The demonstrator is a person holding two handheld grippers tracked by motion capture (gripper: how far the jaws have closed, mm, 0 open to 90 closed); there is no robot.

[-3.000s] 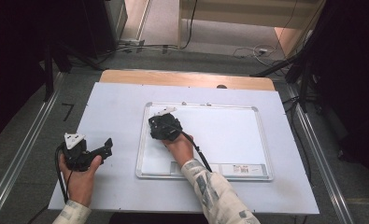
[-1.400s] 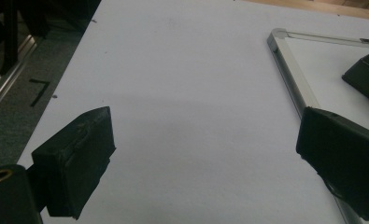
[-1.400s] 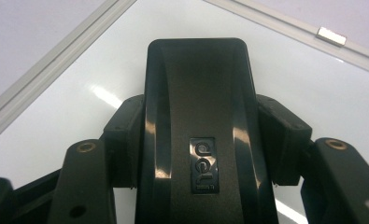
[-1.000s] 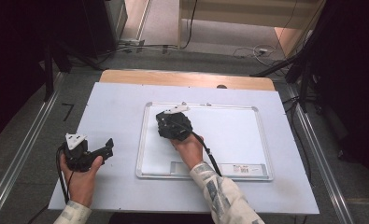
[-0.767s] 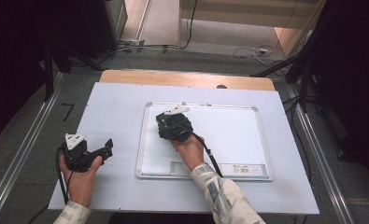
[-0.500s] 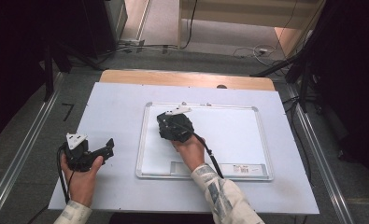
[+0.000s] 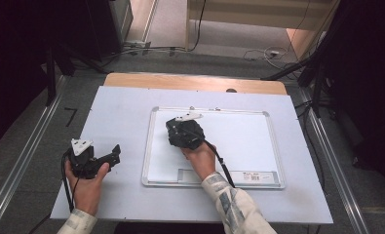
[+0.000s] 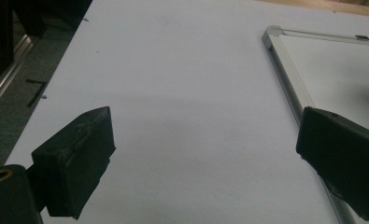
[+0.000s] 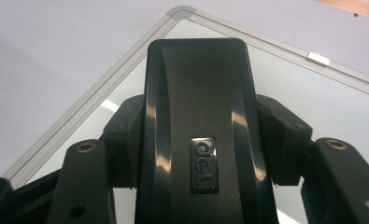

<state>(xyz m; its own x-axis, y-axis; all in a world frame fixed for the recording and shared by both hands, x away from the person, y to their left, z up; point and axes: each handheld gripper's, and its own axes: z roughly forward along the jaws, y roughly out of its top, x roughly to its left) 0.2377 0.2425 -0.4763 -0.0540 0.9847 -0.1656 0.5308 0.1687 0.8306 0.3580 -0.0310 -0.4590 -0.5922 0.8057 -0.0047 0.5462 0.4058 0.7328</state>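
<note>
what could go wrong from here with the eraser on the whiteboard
1. The right tongs clamp the glossy black plastic eraser by its sides; it might slip or tilt under pressure.
2. The eraser sits near the corner of the white silver-framed whiteboard, so a stroke may catch the frame.
3. Nothing visibly holds the whiteboard; the open left tongs rest apart, so it could slide.

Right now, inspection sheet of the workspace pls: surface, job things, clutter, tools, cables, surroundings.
Surface: white table, wooden strip along its far edge.
Job things: whiteboard lying flat, looks blank; black eraser over its far left part.
Clutter: nothing seen.
Tools: right tool shut on the eraser; left tool open, nothing between its jaws, left of the whiteboard.
Cables: one trails from each tool toward the person; more on the floor beyond the table.
Surroundings: grey floor, metal rails at both sides, dark drapes.
</note>
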